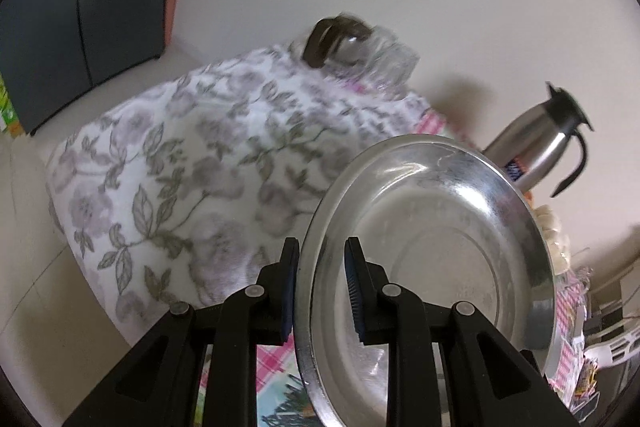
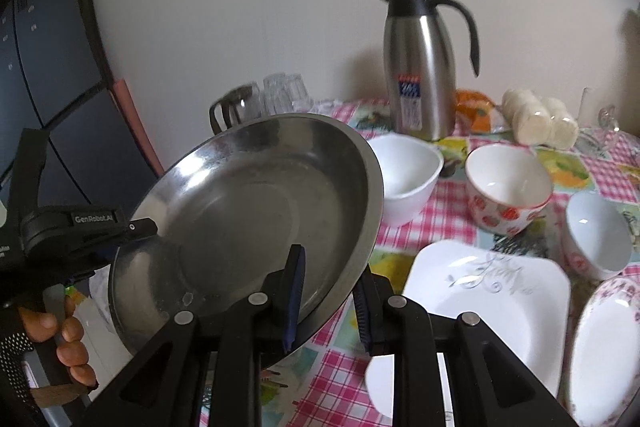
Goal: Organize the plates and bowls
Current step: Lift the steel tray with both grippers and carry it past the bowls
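A steel plate (image 1: 432,251) is held in the air, tilted, by both grippers. My left gripper (image 1: 322,287) straddles its left rim, one finger on each side, and looks shut on it. My right gripper (image 2: 330,301) straddles the right rim of the same steel plate (image 2: 248,223) with a wider gap. The left gripper (image 2: 132,227) shows at the plate's left rim in the right wrist view. On the table stand a white bowl (image 2: 404,179), a strawberry bowl (image 2: 506,191), a pale bowl (image 2: 596,231), a white square plate (image 2: 480,291) and a flowered oval dish (image 2: 608,355).
A steel thermos jug (image 2: 420,63) stands at the back by the wall. Upturned glasses (image 2: 280,93) sit at the back left. A flowered cloth (image 1: 180,167) covers a bulky shape on the left. A pink checked tablecloth (image 2: 340,379) covers the table. Wrapped white rolls (image 2: 536,119) lie at the back right.
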Demonstrator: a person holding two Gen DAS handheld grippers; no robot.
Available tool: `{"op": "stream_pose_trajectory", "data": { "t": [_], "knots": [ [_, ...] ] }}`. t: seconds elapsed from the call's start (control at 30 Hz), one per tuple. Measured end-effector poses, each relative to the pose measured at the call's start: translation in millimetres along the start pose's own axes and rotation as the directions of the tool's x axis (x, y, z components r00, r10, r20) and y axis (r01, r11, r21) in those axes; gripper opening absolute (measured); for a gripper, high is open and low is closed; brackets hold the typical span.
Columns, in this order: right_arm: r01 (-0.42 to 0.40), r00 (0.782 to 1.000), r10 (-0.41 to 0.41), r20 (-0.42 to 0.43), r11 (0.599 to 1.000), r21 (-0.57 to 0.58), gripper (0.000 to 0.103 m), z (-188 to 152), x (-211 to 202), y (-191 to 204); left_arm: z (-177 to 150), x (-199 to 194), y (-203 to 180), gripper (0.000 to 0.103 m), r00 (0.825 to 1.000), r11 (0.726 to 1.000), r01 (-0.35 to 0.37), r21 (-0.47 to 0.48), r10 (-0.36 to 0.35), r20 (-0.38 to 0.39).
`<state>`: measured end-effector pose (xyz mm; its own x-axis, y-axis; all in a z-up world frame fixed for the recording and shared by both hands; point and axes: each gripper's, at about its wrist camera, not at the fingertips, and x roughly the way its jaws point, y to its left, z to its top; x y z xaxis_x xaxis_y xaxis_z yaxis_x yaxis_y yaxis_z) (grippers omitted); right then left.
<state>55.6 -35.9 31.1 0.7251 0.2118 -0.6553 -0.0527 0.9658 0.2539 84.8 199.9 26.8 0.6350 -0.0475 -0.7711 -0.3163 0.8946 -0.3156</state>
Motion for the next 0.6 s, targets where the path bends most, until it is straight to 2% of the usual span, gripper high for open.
{"op": "stream_pose_trajectory", "data": {
  "t": [0.27, 0.6],
  "knots": [
    [0.031, 0.997, -0.03, 0.065, 0.999, -0.009, 0.024, 9.7, -39.5, -15.3, -8.8, -17.1, -28.2, 0.024, 0.998, 0.998, 0.057, 0.037, -0.057, 0.014],
    [0.082, 0.992, -0.082, 0.095, 0.997, 0.009, 0.024, 7.0, -75.8, -47.0, -29.6, -26.9, -65.9, 0.024, 0.994, 0.99, 0.109, 0.091, -0.11, 0.002]
  ]
}}
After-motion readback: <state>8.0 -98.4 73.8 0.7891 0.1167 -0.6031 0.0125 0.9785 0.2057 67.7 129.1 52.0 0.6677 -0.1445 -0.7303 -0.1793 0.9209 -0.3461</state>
